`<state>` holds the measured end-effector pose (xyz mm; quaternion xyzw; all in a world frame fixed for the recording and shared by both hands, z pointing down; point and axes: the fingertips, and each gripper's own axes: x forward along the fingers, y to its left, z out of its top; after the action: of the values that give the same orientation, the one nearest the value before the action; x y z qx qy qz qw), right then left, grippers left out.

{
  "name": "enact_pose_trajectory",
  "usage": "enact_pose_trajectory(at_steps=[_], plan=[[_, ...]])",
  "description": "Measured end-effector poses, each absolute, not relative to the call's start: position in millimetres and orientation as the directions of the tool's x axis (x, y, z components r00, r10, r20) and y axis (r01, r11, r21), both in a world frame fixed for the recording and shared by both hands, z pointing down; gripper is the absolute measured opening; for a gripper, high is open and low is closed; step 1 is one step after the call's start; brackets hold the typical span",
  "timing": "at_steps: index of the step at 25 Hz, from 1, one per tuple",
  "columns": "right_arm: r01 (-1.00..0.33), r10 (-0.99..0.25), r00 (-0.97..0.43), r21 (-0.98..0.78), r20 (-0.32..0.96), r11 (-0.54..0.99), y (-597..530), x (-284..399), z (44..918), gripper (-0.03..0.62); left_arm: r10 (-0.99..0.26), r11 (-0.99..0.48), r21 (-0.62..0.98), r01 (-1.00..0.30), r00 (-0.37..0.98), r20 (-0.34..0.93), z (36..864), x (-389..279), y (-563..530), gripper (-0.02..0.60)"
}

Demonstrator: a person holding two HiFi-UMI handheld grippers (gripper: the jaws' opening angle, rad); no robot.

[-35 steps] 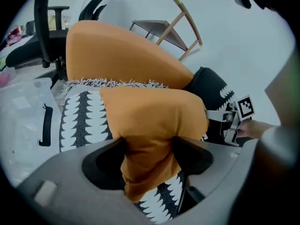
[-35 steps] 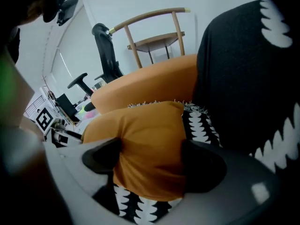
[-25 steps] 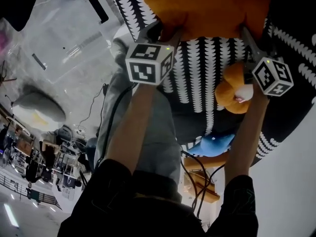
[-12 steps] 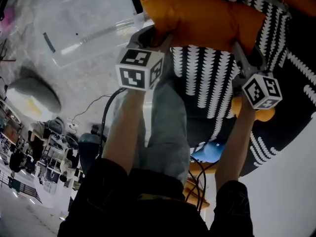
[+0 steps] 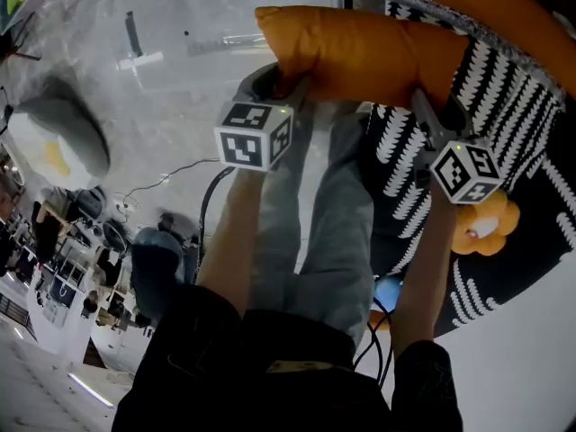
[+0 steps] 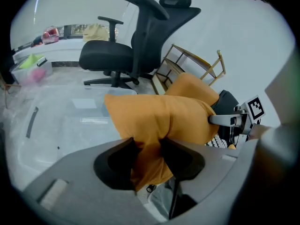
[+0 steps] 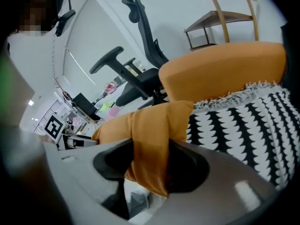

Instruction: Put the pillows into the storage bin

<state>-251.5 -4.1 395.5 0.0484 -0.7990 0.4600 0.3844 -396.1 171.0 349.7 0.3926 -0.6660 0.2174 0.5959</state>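
I'm holding a plump orange pillow (image 5: pixel 360 50), smooth-skinned and creased where it is gripped, slung lengthwise between my two tools. The left tool (image 5: pixel 286 81) pinches a fold at one end, jaws pressed into the fabric. The right tool (image 5: pixel 421 106) pinches the other end the same way. The pillow is in the air beside the black-and-white patterned cushion (image 5: pixel 490 88), with the clear plastic bin (image 5: pixel 198 16) just beyond it.

The orange pillow (image 5: pixel 360 52) is smooth, faintly shiny cloth, the patterned blanket (image 5: pixel 504 106) matt weave.
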Motion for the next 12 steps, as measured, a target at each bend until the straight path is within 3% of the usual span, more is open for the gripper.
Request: enact_pose_trajectory(at_steps=[12], plan=[[-0.366,0.463,-0.634,-0.768,0.619,0.526,153.8,-376.1,404.5,0.241,-0.144,0.702,0.067,-0.709,-0.048,0.988,335.1,-503.6,340.1,0.199]])
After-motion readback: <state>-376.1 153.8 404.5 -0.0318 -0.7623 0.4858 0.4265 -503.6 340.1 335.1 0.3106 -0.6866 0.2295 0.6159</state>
